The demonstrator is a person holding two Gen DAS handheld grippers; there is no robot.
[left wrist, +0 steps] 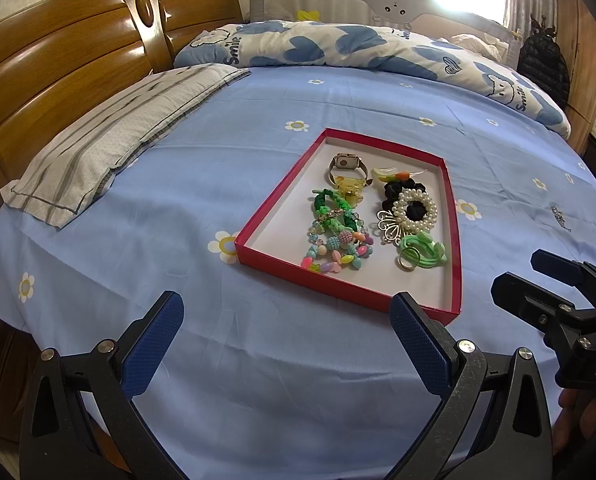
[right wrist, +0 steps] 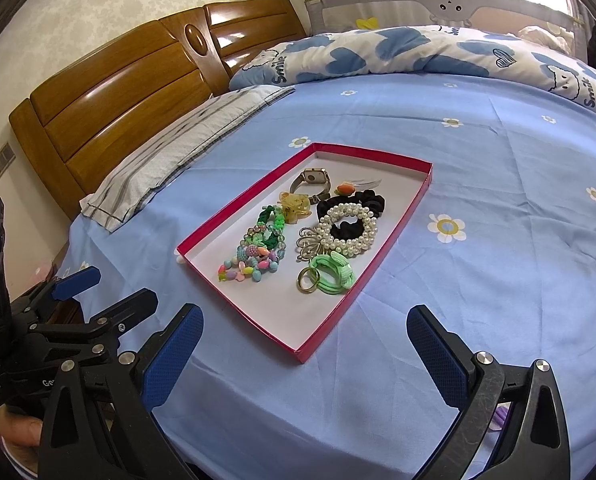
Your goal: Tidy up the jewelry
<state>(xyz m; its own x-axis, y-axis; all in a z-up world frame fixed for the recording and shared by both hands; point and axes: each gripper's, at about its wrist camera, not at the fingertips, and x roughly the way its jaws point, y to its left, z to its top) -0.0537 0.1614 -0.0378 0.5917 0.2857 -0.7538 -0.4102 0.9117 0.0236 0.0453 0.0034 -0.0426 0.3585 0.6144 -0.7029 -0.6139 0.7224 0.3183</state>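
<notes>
Bed (left wrist: 257,360): blue flowered sheet under both claws; pillow (left wrist: 109,136) far ahead-left of the left claw, quilt (left wrist: 338,48) beyond.
Tray (right wrist: 338,308): red-rimmed, white floor, flat on the sheet just ahead of both claws, between them.
Left claw (left wrist: 285,316): spread wide, holding nothing, hovering above the sheet; its right finger overlaps the tray's near rim.
Right claw (right wrist: 306,328): spread wide, empty, tray corner between its tips.
Jewelry: all inside the tray's middle and far part.
Pearl ring (right wrist: 348,230): on a black scrunchie (right wrist: 372,200).
Beads (left wrist: 334,248): piled on the tray's left.
Green tie (right wrist: 334,274): nearest the right claw, touching a metal ring (right wrist: 309,279).
Watch (left wrist: 346,164): farthest.
Sparkly bit (left wrist: 560,216): on the sheet right of the tray; possibly a hairpin.
</notes>
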